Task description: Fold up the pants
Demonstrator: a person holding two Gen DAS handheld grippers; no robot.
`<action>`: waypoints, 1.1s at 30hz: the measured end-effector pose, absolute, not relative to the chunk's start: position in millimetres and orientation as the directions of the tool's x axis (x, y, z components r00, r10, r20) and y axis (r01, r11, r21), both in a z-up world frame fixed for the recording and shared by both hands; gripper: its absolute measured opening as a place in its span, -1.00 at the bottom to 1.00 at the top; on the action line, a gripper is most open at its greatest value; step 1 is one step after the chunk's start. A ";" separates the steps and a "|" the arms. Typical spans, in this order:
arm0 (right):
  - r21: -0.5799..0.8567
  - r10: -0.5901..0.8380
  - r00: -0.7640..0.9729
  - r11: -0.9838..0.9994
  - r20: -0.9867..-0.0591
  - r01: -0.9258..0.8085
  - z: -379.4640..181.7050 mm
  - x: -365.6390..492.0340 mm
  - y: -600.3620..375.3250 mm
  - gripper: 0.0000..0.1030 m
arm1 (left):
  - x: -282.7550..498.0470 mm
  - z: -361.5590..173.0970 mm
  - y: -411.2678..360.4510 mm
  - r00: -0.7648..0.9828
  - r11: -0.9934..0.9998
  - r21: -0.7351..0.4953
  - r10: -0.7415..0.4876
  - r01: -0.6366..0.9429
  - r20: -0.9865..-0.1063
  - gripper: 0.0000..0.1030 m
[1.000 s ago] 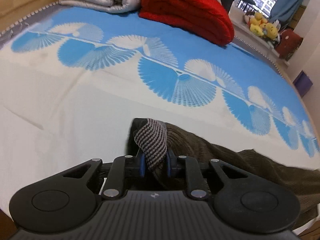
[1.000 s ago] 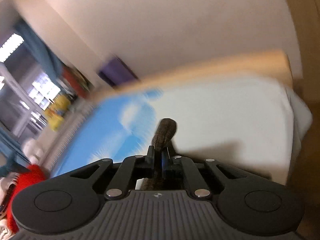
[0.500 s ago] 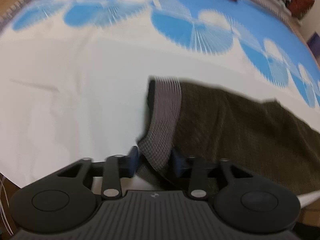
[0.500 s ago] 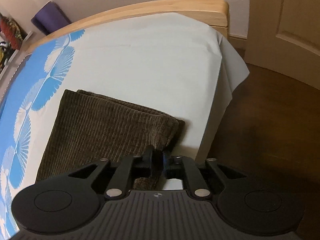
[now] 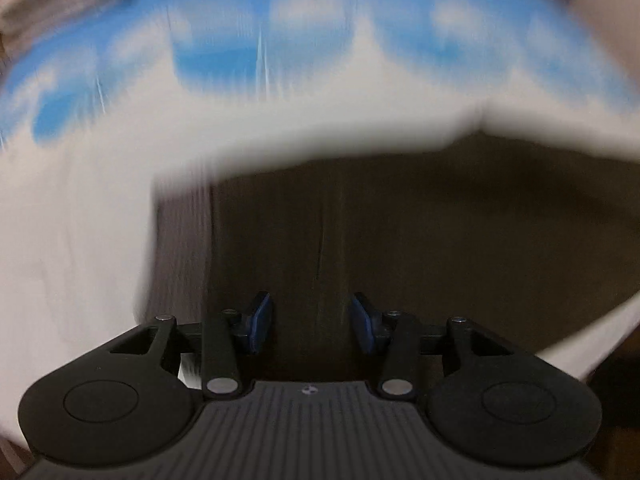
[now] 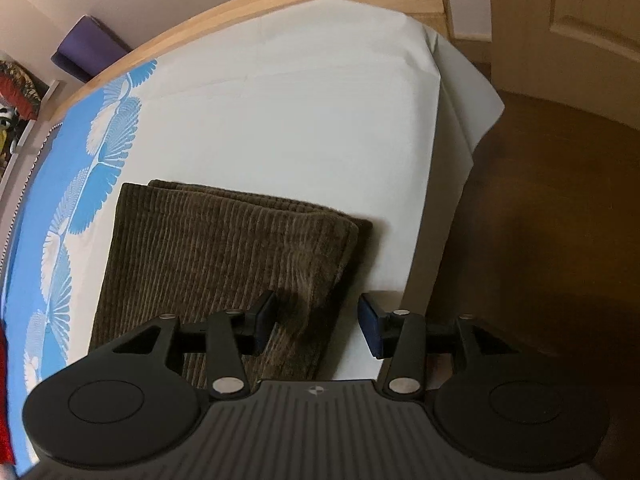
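Observation:
The brown corduroy pants [image 6: 224, 256] lie folded flat on the bed near its front edge. In the blurred left wrist view they [image 5: 400, 232] fill the lower middle, with the grey ribbed waistband [image 5: 180, 248] at their left end. My left gripper [image 5: 312, 326] is open and empty just above the pants. My right gripper [image 6: 318, 322] is open and empty over the right front corner of the folded pants.
The bed sheet [image 6: 300, 112] is white with a blue fan pattern [image 6: 92, 152] at the left. A wooden bed frame [image 6: 304, 4] curves along the far side. The bed's corner and dark wooden floor [image 6: 540, 220] are at the right. A purple box [image 6: 86, 46] stands beyond.
Both grippers have opened and let go of the pants, which now lie flat on the bed. The left gripper is moving fast, so its view is blurred.

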State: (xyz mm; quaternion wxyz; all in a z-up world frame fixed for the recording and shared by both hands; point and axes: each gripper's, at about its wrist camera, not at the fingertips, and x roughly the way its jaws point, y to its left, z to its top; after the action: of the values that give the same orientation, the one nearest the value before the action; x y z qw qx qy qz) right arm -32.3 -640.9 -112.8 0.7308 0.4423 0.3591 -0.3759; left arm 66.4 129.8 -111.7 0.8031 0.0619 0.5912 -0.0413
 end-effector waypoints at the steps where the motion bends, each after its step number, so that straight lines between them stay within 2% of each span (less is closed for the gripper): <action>1: 0.368 -0.239 0.460 0.344 -0.855 0.864 -111.8 -30.4 -639.6 -0.45 | 65.7 -117.9 126.0 0.280 0.984 0.079 0.032 0.157 -0.959 -0.05; 4: 0.356 -0.252 0.459 0.363 -0.852 0.861 -110.0 -28.4 -639.2 -0.65 | 65.7 -112.0 123.3 0.308 0.985 0.082 0.031 0.153 -0.951 -0.05; 6: 0.367 -0.259 0.470 0.361 -0.844 0.858 -106.4 -29.1 -639.5 -0.71 | 65.0 -110.0 124.7 0.322 0.987 0.075 0.026 0.140 -0.946 -0.05; 14: 0.368 -0.283 0.481 0.370 -0.830 0.853 -94.9 -28.7 -633.7 -0.73 | 62.6 -108.8 117.8 0.330 0.982 0.101 0.043 0.160 -0.943 -0.05; 17: 0.359 -0.253 0.446 0.326 -0.858 0.875 -104.0 -30.6 -635.8 -0.54 | 64.0 -109.8 117.3 0.331 0.981 0.102 0.042 0.165 -0.943 -0.05; 19: 0.355 -0.235 0.435 0.317 -0.869 0.880 -109.3 -30.9 -636.3 -0.30 | 63.8 -110.2 118.9 0.331 0.981 0.101 0.041 0.166 -0.943 -0.05; 24: 0.325 -0.249 0.423 0.354 -0.871 0.877 -110.9 -23.8 -632.8 -0.21 | 65.4 -110.5 119.2 0.329 0.981 0.101 0.042 0.163 -0.943 -0.03; 27: 0.324 -0.251 0.434 0.381 -0.865 0.866 -110.0 -19.0 -629.7 -0.59 | 66.2 -111.1 118.4 0.329 0.980 0.106 0.046 0.166 -0.943 -0.03; 28: 0.321 -0.257 0.436 0.388 -0.863 0.864 -108.6 -18.0 -628.7 -0.66 | 66.6 -111.3 118.0 0.329 0.980 0.108 0.048 0.167 -0.943 -0.03; 33: 0.324 -0.295 0.454 0.396 -0.841 0.859 -89.7 -16.8 -621.1 -0.74 | 68.6 -109.5 115.0 0.341 0.979 0.114 0.051 0.167 -0.939 -0.03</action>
State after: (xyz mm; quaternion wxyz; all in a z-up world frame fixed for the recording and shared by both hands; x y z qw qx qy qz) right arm -16.8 -621.1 -89.7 0.7553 0.3952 0.3568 -0.3820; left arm 68.6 115.0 -109.5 0.8134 0.0950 0.5728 -0.0357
